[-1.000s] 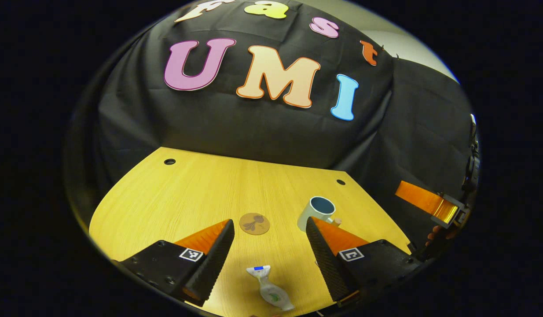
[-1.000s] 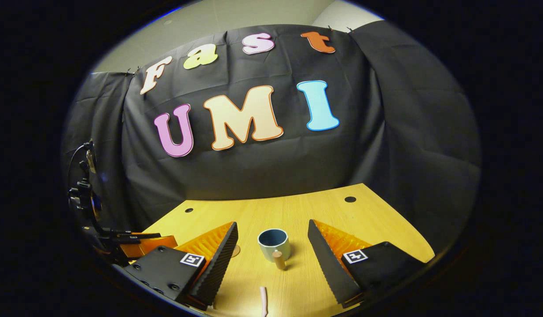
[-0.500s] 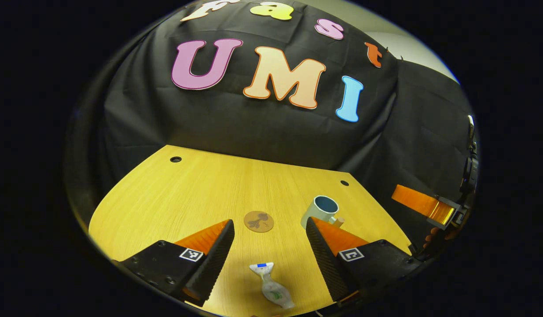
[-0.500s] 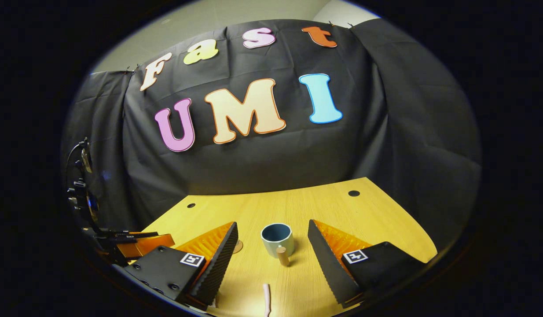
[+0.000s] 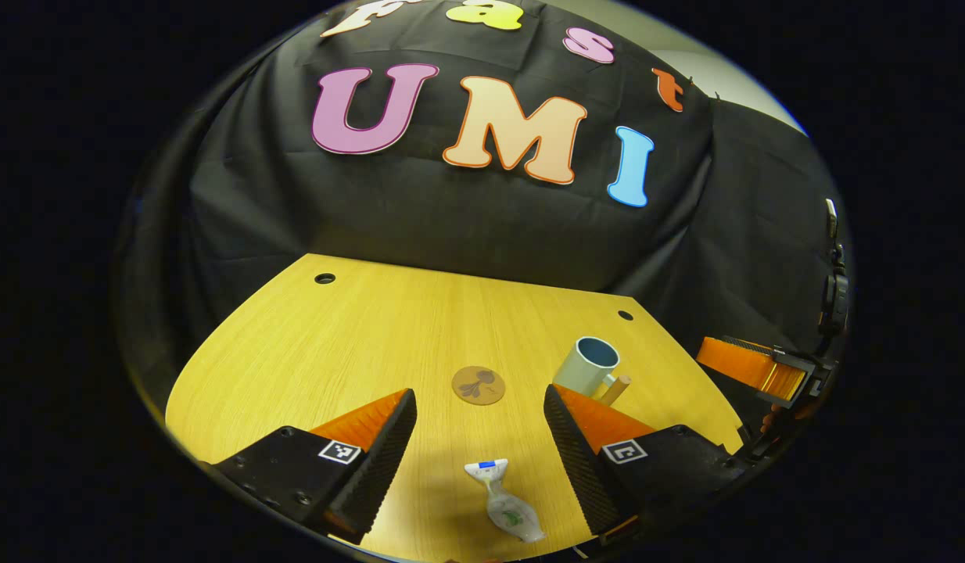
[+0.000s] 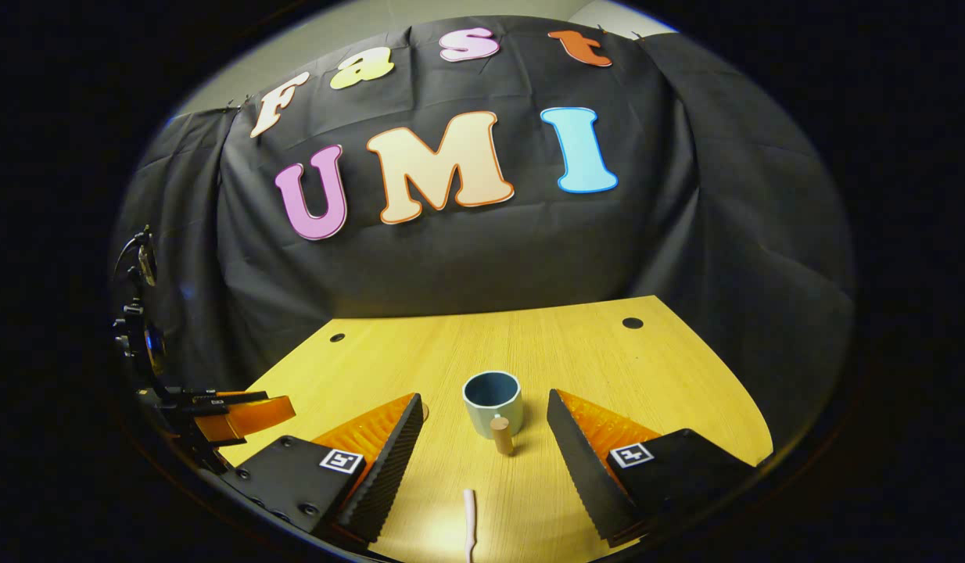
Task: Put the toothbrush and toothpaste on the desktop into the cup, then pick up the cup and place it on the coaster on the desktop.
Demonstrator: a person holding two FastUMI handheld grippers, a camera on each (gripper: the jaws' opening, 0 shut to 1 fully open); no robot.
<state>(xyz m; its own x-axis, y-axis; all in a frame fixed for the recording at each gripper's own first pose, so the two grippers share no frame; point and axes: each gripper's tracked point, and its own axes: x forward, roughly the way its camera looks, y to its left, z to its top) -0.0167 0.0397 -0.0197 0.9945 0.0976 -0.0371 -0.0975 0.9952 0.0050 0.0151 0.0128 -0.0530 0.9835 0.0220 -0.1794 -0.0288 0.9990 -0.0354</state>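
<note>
**Both grippers spread above the table**

A wood-grain table point(image 5: 357, 336) was seen. A squeezed white toothpaste tube point(image 5: 504, 503) lay between the spread left gripper point(image 5: 479, 403). At 12 o'clock of the spread, empty right gripper point(image 6: 486, 407) stood a round cup point(image 6: 492, 402); the slim toothbrush point(image 6: 469, 522) lay at 6 o'clock. A round brown coaster point(image 5: 478, 385) lay flat.

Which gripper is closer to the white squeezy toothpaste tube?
Left. The left gripper hangs open right over the white toothpaste tube, which lies between its jaws. The right gripper is off to the side, facing the blue-lined cup.
</note>
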